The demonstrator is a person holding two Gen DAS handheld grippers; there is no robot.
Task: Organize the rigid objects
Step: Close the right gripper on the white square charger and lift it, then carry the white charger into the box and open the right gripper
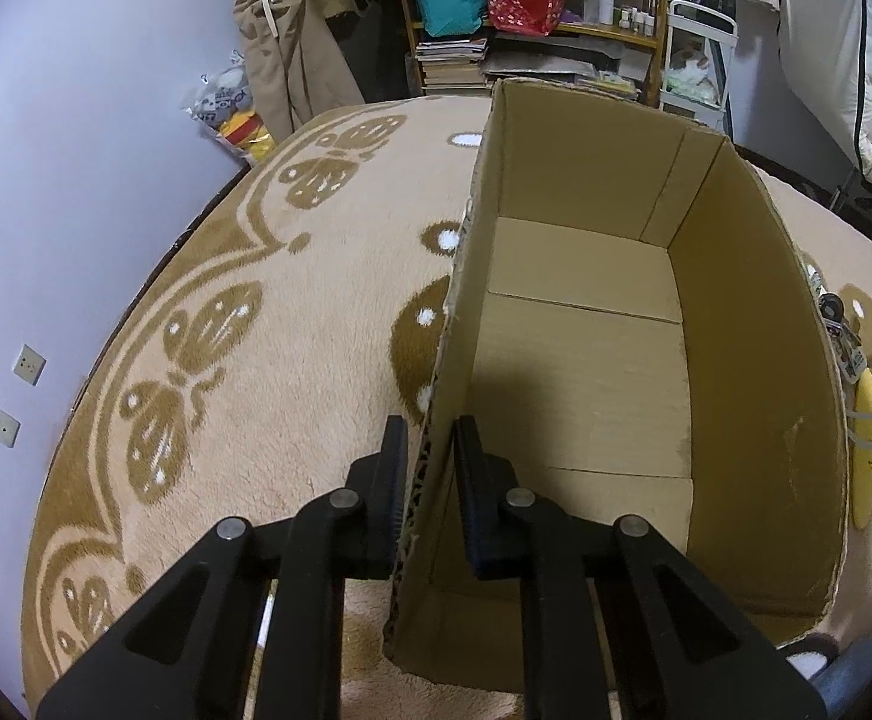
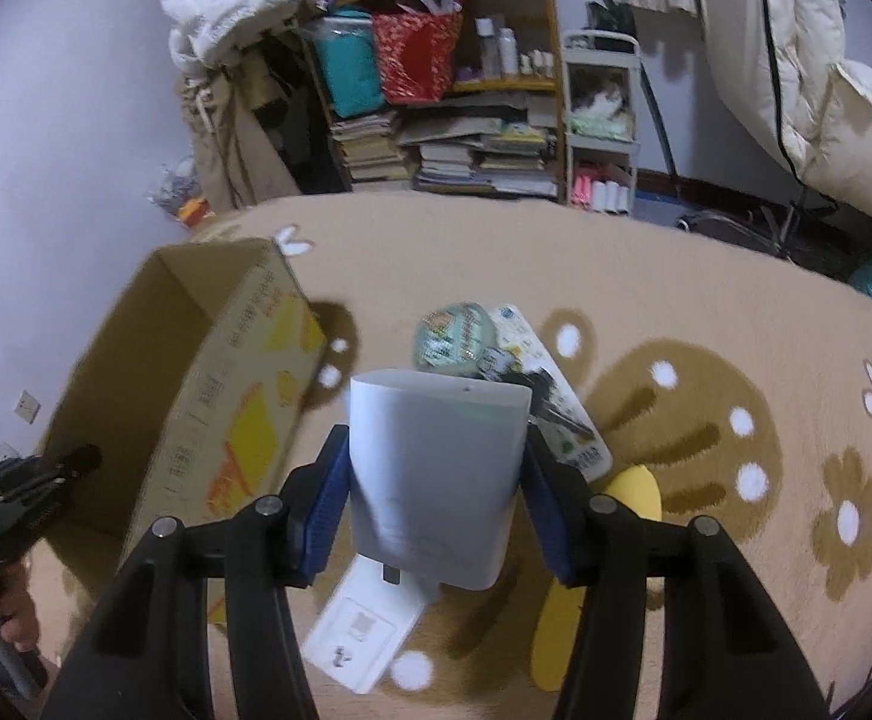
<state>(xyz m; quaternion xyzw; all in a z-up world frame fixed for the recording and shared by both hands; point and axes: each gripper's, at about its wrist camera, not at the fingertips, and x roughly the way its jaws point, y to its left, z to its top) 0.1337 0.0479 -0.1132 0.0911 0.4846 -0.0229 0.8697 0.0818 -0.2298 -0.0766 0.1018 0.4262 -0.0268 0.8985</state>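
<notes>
An open, empty cardboard box (image 1: 592, 372) stands on the rug. My left gripper (image 1: 429, 450) is shut on the box's left wall near its front corner, one finger outside and one inside. In the right wrist view the same box (image 2: 195, 396) sits at the left, with the left gripper beside it. My right gripper (image 2: 436, 468) is shut on a white rounded block-shaped device (image 2: 436, 474) and holds it above the rug. Below it lie a white flat box (image 2: 363, 630), a clear round container (image 2: 454, 336), a white remote (image 2: 556, 396) and a yellow flat object (image 2: 568, 618).
A beige patterned rug (image 1: 255, 312) covers the floor. A shelf with bags, bottles and stacked books (image 2: 454, 120) stands at the back wall. A white cart (image 2: 601, 120) is beside it. A yellow object (image 1: 868, 450) and small items lie right of the box.
</notes>
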